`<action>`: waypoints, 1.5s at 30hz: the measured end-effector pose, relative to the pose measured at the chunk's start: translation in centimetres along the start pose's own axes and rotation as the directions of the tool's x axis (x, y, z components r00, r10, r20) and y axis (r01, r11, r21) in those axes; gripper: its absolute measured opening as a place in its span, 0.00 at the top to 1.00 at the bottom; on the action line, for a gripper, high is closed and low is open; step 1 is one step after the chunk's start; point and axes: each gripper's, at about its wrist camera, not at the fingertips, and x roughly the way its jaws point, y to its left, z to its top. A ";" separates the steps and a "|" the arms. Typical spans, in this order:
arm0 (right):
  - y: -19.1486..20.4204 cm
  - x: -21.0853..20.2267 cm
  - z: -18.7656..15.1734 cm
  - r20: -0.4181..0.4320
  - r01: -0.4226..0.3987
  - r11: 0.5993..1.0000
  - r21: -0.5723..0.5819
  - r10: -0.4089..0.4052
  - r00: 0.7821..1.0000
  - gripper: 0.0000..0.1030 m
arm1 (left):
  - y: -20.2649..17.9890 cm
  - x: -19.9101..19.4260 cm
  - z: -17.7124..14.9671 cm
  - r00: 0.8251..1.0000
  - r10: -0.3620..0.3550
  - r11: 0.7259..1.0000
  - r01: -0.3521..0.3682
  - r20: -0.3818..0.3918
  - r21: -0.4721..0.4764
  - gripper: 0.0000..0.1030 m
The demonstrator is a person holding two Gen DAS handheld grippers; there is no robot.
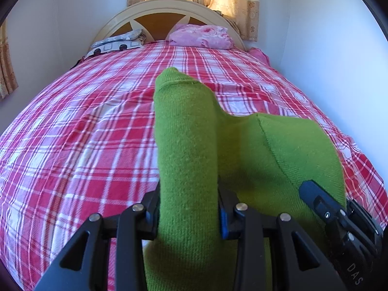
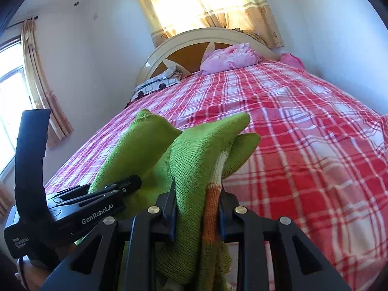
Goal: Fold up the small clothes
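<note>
At the far left of the bed (image 1: pixel 72 145), near the headboard (image 2: pixel 169 48), lies a patterned pillow (image 1: pixel 116 44), and a pink bundle (image 1: pixel 201 36) lies to its right. In the middle, the left gripper (image 1: pixel 189 208) has its jaws closed on a thick fold of the green knitted garment (image 1: pixel 186 145), which stands up above the plaid bedcover and is not lying flat. Further right, the right gripper (image 2: pixel 197 208) also pinches the same garment — here an orange and white striped part (image 2: pixel 213 194) shows between its jaws. The two grippers are close beside each other, so probably one fold is being brought together in the air. The garment is not yet set down as a neat folded piece — laying it on the bed and pressing it flat seems left to do.
</note>
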 end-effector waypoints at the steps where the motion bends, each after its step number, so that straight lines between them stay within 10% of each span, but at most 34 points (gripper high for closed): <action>1: 0.4 0.0 -0.1 -0.002 -0.003 1.000 -0.001 0.003 1.000 0.75 | 0.4 -0.1 -0.1 1.000 0.000 1.000 0.000 -0.002 -0.005 0.64; 45: 20.0 5.1 -1.9 -0.098 -0.221 0.948 -0.230 0.203 0.974 0.75 | 18.0 -4.9 -2.5 0.965 0.260 0.953 -0.249 0.043 -0.172 0.64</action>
